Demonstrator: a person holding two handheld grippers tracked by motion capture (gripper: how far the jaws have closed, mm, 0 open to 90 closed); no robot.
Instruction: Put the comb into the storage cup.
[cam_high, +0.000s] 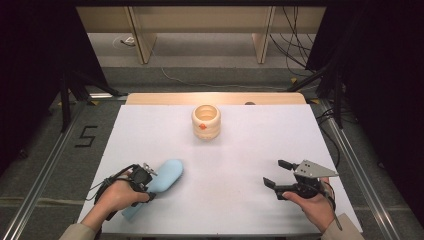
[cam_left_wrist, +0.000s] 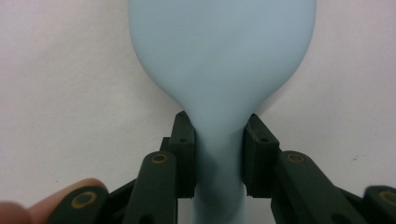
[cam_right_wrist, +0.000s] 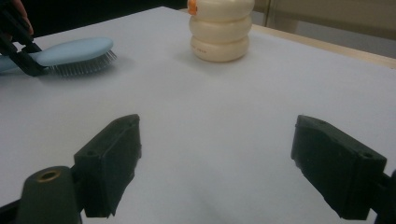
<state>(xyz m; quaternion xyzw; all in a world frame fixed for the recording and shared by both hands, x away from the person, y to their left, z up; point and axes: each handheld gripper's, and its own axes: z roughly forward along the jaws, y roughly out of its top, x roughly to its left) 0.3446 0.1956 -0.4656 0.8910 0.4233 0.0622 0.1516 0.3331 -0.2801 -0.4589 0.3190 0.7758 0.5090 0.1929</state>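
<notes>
**A:** Start big — what did the table look like?

**B:** The white table took up most of the high view, with a strip of pale wood along its far edge. Near the far middle stood a cream ribbed pot, upright, its mouth open to the camera and a small orange mark on its near side. It sat well apart from both hands.

**A:** And the brush?

**B:** The light blue hairbrush lay at the near left of the table, bristles down, its broad head pointing away and to the right, its handle running back toward the person. From the right gripper view you could see the bristles touching the surface.

**A:** Who had it?

**B:** The left gripper did — its two black jaws were clamped on the narrow neck of the handle, one pad pressed on each side, just where the head began to widen. The left gripper view made that plain, with a fingertip showing at the bottom corner.

**A:** The other side?

**B:** The right gripper was at the near right, well apart from the brush and the pot. Its jaws stood wide apart with bare table between them, pointing left across the table.
</notes>
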